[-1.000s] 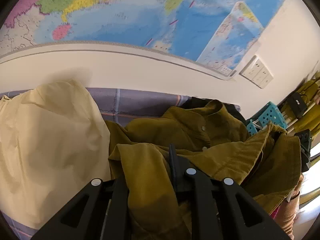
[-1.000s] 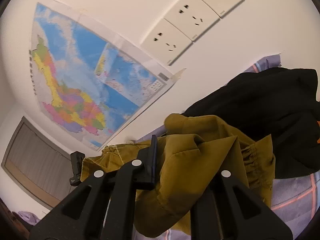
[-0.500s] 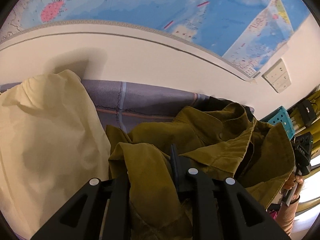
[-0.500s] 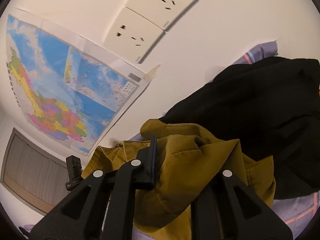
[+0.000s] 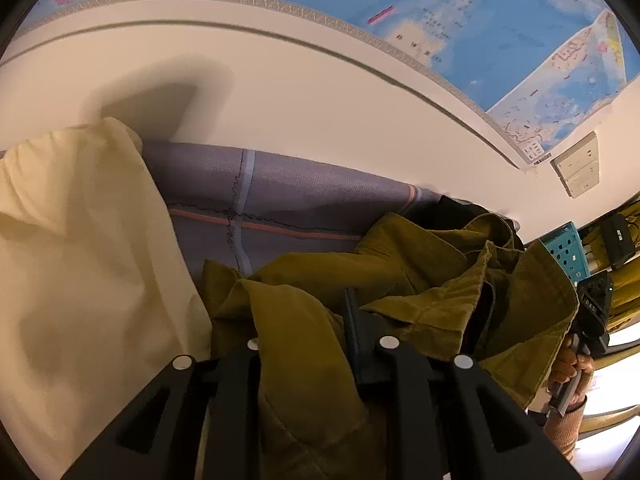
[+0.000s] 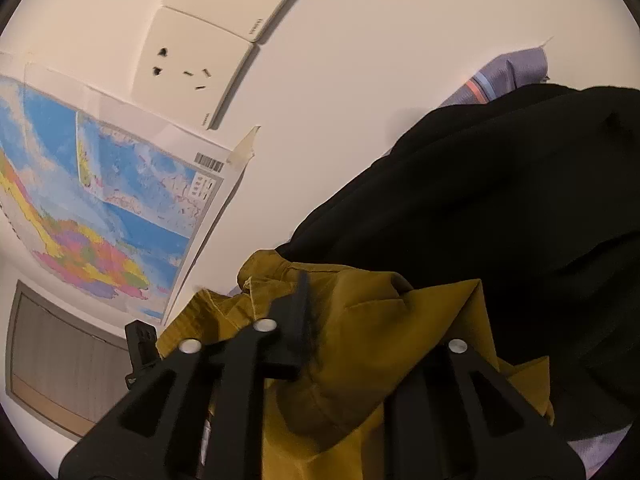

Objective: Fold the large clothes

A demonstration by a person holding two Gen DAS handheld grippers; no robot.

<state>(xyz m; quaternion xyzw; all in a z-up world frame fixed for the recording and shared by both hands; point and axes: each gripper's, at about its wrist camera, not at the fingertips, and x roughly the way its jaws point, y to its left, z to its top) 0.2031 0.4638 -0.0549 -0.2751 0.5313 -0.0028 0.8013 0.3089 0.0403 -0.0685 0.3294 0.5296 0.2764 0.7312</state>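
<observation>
An olive corduroy shirt [image 5: 420,264] lies bunched on the purple plaid sheet [image 5: 300,200], stretched between both grippers. In the left wrist view a fold of it fills my left gripper [image 5: 304,312]. The jaws are opening, with cloth still between them and covering the left finger. In the right wrist view another part of the shirt [image 6: 440,320] drapes over my right gripper [image 6: 352,300]. Those jaws are opening too, with cloth bulging between them and hiding the right finger. A hand [image 5: 572,360] holds the right gripper at the shirt's far end.
A cream cloth [image 5: 80,260] lies left of the shirt on the sheet. A black garment [image 6: 500,220] is heaped just beyond the right gripper. The wall close behind carries a map [image 5: 440,0] and sockets [image 6: 200,60]. A teal basket [image 5: 568,248] stands at the right.
Both grippers have sunk toward the bed with the shirt, so the map slid up and the wall came closer. The right jaws stand slightly wider. The shirt's collar has settled lower.
</observation>
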